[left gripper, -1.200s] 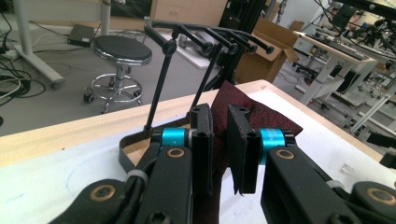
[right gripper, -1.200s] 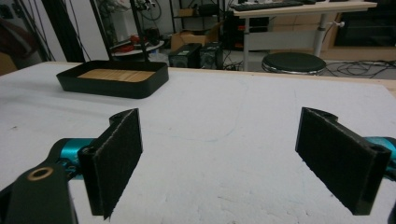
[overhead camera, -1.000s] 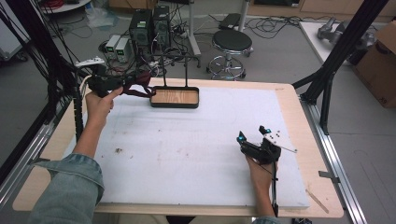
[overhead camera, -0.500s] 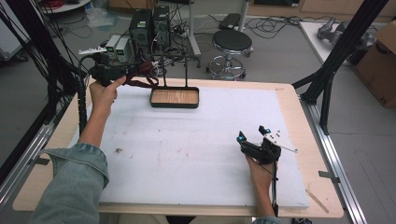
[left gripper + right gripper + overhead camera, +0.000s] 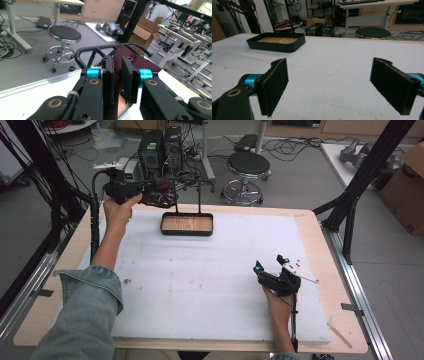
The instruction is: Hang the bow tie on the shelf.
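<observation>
Cloth (image 5: 159, 197), dark red, is hanging pinched in the left gripper (image 5: 150, 195), whose jaws are clamping it at the table's (image 5: 310, 227) far left edge, level with the rack (image 5: 187, 182) top. In the left gripper view the cloth (image 5: 127, 56) is draping over the rack's black rail (image 5: 100, 50) beyond the pads, so the grip looks meant for laying it across the bar; judging by this, the hanging is under way, not finished. Holding it by one edge is letting the rest trail free below the jaws.

Rack is standing in a black tray (image 5: 187, 224) with a wooden floor, on the white pad (image 5: 200, 280) covering the table. Its thin uprights and crossbar are sitting right in the cloth's path and could snag a fold.

Right gripper (image 5: 267, 275) is resting low near the table's right side, well apart from the tray, jaws spread wide with nothing between them; the right gripper view is showing bare pad between its pads (image 5: 275, 82), the tray (image 5: 275, 42) far off. It seems to be idling, keeping clear.

Stool (image 5: 248, 167), computer cases (image 5: 160, 145), cables and a cardboard box (image 5: 407, 190) are crowding the floor beyond the table, none in the way.
</observation>
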### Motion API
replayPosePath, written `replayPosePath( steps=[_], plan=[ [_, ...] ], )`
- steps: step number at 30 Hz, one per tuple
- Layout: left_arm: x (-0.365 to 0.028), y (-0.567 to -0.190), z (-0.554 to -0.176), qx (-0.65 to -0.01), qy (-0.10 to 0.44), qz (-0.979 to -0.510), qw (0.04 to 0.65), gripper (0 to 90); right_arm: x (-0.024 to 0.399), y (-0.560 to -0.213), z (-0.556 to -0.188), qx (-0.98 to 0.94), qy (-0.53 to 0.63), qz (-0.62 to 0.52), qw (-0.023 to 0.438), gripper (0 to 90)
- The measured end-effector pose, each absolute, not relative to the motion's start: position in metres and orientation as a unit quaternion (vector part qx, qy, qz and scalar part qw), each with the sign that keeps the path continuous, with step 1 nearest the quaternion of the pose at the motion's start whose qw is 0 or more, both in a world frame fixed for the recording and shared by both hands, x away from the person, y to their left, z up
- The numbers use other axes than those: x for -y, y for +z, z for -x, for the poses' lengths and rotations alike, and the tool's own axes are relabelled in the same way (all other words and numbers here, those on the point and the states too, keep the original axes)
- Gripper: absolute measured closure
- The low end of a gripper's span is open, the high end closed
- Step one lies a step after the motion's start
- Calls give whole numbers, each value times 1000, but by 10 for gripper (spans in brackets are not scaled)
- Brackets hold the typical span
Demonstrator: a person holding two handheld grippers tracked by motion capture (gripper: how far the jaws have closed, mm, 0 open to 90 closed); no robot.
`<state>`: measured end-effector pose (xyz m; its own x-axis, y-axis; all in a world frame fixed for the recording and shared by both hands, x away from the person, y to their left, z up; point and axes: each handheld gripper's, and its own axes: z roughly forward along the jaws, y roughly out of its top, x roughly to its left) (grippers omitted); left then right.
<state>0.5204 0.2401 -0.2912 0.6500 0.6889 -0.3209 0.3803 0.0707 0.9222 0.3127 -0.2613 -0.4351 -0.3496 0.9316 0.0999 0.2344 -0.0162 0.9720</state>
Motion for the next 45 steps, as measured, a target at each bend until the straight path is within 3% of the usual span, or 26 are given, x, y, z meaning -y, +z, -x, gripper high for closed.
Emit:
replayPosePath(
  steps=[27,45],
  plan=[
    [-260,-304,-552,-458,120,-625,620,798,261,-436,-313,-623,540,-469,317,143],
    [-266,-316,-551,-465,107,-613,629,771,261,-436,-313,-624,539,-469,317,143]
  ],
)
